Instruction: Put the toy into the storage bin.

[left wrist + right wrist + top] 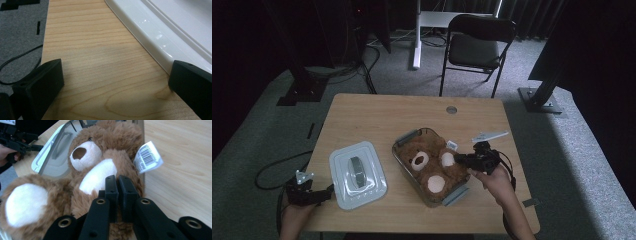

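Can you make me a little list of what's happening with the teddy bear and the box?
toy: brown teddy bear with pale paws, lying in the box
box: clear container on the wooden table
lid: white lid, off, lying left of the box
tag: barcode tag on the bear
right gripper: shut, jaws pressed against the bear's fur, by its pale paw
left gripper: open, at the corner of the lid, nothing between its jaws
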Demonstrator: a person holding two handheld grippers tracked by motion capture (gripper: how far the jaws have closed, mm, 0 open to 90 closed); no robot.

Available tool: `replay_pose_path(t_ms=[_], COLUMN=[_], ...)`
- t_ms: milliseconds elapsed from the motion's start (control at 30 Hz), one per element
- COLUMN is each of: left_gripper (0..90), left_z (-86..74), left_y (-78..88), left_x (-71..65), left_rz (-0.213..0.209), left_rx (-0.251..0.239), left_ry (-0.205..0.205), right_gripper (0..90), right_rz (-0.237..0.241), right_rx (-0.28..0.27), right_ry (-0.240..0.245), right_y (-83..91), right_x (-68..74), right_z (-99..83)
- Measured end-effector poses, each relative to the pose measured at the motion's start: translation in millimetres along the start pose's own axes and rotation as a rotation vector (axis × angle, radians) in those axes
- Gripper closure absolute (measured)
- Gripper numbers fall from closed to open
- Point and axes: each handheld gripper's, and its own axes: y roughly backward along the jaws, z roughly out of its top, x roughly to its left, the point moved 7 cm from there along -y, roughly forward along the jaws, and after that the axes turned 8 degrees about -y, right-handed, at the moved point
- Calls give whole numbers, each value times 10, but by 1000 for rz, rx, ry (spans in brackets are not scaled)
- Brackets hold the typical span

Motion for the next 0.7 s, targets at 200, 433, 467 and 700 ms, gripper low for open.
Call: replay_pose_path(t_ms=[200,433,467,700], left_gripper=[6,6,6,6], left_z=[0,0,-1,-1], left_y=[1,-1,0,1], left_x=[-1,-2,-1,-1], left_rz=[-1,0,-1,-1], left_rx=[0,-1,0,0], left_ry=[0,2,0,0], right_gripper=[894,900,900,900], right_rz=[14,-43,-57,-102], right_rx=[63,166,173,202], right_ry=[-19,41,58,101], right_y=[-281,-469,-482,-510], right_x=[-37,-49,-38,-6], right_z=[-40,-90,-92,-103])
